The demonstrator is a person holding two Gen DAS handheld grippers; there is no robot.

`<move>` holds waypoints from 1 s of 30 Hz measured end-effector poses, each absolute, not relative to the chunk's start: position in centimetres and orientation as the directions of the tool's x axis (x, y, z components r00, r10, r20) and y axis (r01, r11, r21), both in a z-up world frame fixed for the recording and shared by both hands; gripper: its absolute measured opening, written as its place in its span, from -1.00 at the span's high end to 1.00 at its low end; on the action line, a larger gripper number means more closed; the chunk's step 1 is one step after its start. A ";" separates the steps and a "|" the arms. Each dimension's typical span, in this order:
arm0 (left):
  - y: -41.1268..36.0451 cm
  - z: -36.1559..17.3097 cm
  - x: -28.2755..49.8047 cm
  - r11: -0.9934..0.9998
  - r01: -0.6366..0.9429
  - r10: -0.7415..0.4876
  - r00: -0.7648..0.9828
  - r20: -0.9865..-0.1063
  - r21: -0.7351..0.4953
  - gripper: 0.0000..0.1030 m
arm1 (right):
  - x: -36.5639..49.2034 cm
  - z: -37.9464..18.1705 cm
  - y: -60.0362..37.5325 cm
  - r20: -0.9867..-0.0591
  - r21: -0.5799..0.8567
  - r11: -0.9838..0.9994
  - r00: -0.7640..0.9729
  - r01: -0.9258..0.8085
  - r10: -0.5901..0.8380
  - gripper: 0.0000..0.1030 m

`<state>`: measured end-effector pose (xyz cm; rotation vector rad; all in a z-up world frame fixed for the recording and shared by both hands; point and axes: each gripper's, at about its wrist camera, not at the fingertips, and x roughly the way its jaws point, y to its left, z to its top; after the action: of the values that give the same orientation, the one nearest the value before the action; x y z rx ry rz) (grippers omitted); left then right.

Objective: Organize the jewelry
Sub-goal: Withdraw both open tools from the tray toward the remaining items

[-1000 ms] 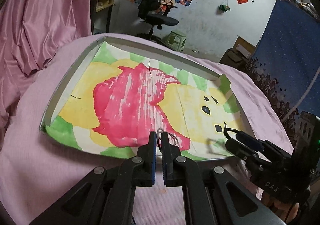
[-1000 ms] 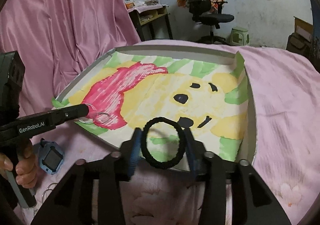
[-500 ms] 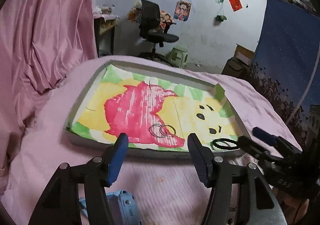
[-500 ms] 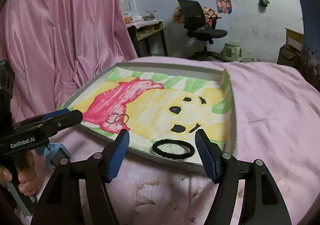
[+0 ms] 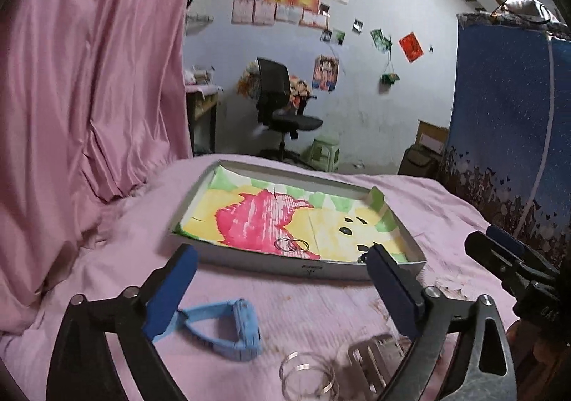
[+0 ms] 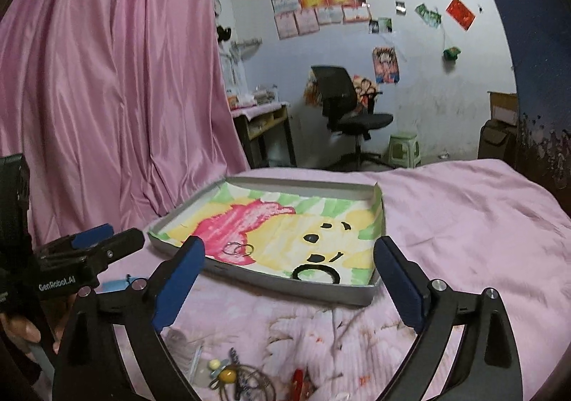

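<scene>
A shallow grey tray [image 5: 249, 258] [image 6: 353, 294] lined with a painted yellow bear picture lies on the pink bed. Two linked silver rings [image 5: 292, 244] [image 6: 238, 249] and a black hair tie [image 6: 316, 273] lie inside it. My left gripper [image 5: 282, 290] is open and empty, pulled back over a blue watch [image 5: 228, 329] and clear bangles [image 5: 308, 377]. My right gripper [image 6: 289, 286] is open and empty, above a pile of small trinkets [image 6: 228, 374].
A silver metal watch band [image 5: 374, 358] lies beside the bangles. Pink curtain [image 6: 107, 97] hangs at the left, a blue starry cloth [image 5: 510, 136] at the right. An office chair [image 6: 349, 115], a desk and a green stool stand beyond the bed.
Both grippers opened, left the rings and the hair tie in the tray, and drew back toward the near edge of the bed. The watch, bangles and trinkets came into view.
</scene>
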<state>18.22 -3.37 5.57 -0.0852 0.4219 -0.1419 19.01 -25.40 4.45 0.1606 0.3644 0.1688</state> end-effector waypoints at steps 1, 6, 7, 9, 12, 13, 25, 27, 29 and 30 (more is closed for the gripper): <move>-3.3 5.6 17.7 0.987 0.117 -0.151 0.906 -0.395 -0.110 -0.95 | 18.6 4.6 -25.4 -0.333 0.185 0.973 0.923 -0.135 0.192 -0.92; -3.1 5.5 14.4 0.989 0.098 -0.132 0.922 -0.363 -0.112 -0.97 | 15.5 4.7 -24.9 -0.287 0.154 0.978 0.940 -0.144 0.184 -0.96; -3.1 5.5 13.9 0.990 0.096 -0.127 0.926 -0.356 -0.104 -0.98 | 14.9 4.6 -24.8 -0.280 0.149 0.978 0.943 -0.144 0.181 -0.96; -3.2 5.3 12.7 0.992 0.091 -0.114 0.932 -0.345 -0.082 -0.98 | 13.8 4.5 -24.8 -0.269 0.143 0.979 0.946 -0.145 0.179 -0.97; -3.2 4.9 11.4 0.994 0.085 -0.105 0.935 -0.340 -0.073 -0.99 | 12.6 4.2 -24.6 -0.259 0.128 0.980 0.949 -0.151 0.180 -0.97; -3.2 4.7 10.9 0.994 0.082 -0.101 0.935 -0.340 -0.070 -0.99 | 12.2 4.0 -24.6 -0.258 0.119 0.981 0.950 -0.150 0.177 -0.97; -3.1 1.9 10.5 0.994 0.105 -0.104 0.886 -0.453 -0.022 -0.99 | 10.9 1.0 -25.1 -0.358 0.086 0.981 0.914 -0.171 0.191 -0.96; -3.0 1.6 10.9 0.993 0.117 -0.119 0.871 -0.476 -0.033 -0.99 | 11.1 0.7 -25.4 -0.369 0.104 0.979 0.907 -0.178 0.204 -0.96; -3.0 1.3 11.1 0.991 0.128 -0.131 0.860 -0.493 -0.041 -0.99 | 11.5 0.4 -25.4 -0.387 0.108 0.978 0.899 -0.177 0.205 -0.96; -3.0 1.1 11.3 0.990 0.131 -0.136 0.852 -0.505 -0.045 -0.99 | 11.7 0.3 -25.4 -0.398 0.109 0.978 0.894 -0.179 0.208 -0.96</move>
<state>11.30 -2.96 1.11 -0.0094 0.5325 -0.1404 11.67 -25.37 0.27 0.0701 0.4201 0.2004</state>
